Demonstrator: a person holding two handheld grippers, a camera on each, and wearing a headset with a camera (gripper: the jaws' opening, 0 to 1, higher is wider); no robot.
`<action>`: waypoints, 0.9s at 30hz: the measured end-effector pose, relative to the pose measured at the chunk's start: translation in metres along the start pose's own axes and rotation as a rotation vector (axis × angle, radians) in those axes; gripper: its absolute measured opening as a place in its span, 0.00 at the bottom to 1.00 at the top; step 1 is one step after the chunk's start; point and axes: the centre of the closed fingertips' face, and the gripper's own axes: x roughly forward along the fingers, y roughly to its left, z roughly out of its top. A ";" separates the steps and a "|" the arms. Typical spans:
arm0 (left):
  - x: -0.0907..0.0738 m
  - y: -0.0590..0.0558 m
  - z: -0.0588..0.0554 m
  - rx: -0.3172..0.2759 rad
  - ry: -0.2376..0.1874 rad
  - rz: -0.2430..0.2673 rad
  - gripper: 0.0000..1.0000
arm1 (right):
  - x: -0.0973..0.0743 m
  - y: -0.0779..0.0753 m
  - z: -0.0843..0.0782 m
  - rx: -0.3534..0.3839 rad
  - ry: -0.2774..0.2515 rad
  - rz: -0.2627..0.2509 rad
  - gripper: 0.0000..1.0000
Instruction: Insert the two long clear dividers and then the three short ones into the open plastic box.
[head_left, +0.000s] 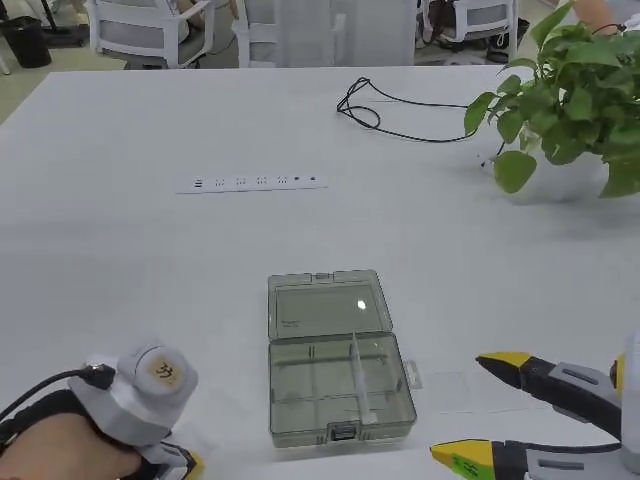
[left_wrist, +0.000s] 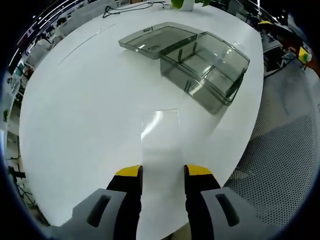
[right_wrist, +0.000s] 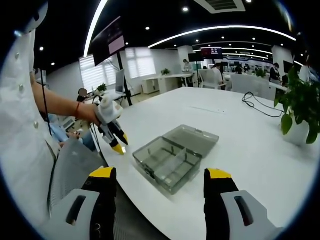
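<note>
While one clear divider (head_left: 358, 378) stands on edge in the box (head_left: 273, 395), the other pieces look unplaced. The task reads as early, probably the second long divider next. Whether the standing strip is a long or a short one cannot be told.

Box: near centre of the table (head_left: 150, 280), open, mouth up. Lid (head_left: 325, 305) lies flat on the far side, base on the near side, latch on the near edge. The base looks slightly wider left to right than near to far.

Standing divider: long axis near to far, right of the base's middle.

Loose clear pieces (head_left: 462, 388): flat on the table just right of the box. They are faint and the count is unclear.

One more clear sheet (left_wrist: 160, 122): flat on the table in the left gripper view, between that gripper's jaws and the box, apart from both. Its long axis runs roughly away from the jaws.

Left gripper (left_wrist: 162, 172): jaws a little apart, nothing between them, at the near left of the table.

Right gripper (right_wrist: 160, 173): jaws wide apart, empty, near right of the box, close to the loose pieces.

Next move, as a judgement: a thin sheet lying flat gives little to pinch, so one edge must be lifted or the sheet slid first. It then has to be turned on edge, lined up with the wall slots and pressed straight down.
</note>
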 end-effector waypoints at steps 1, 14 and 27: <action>0.000 0.000 0.000 0.000 0.000 -0.003 0.32 | 0.000 0.000 0.000 0.000 0.001 0.000 0.72; -0.001 0.001 -0.001 -0.016 0.036 -0.040 0.31 | 0.000 0.001 -0.003 0.001 0.003 -0.006 0.71; -0.006 -0.002 -0.006 -0.097 0.000 -0.075 0.30 | 0.000 0.004 -0.005 -0.001 0.013 -0.001 0.71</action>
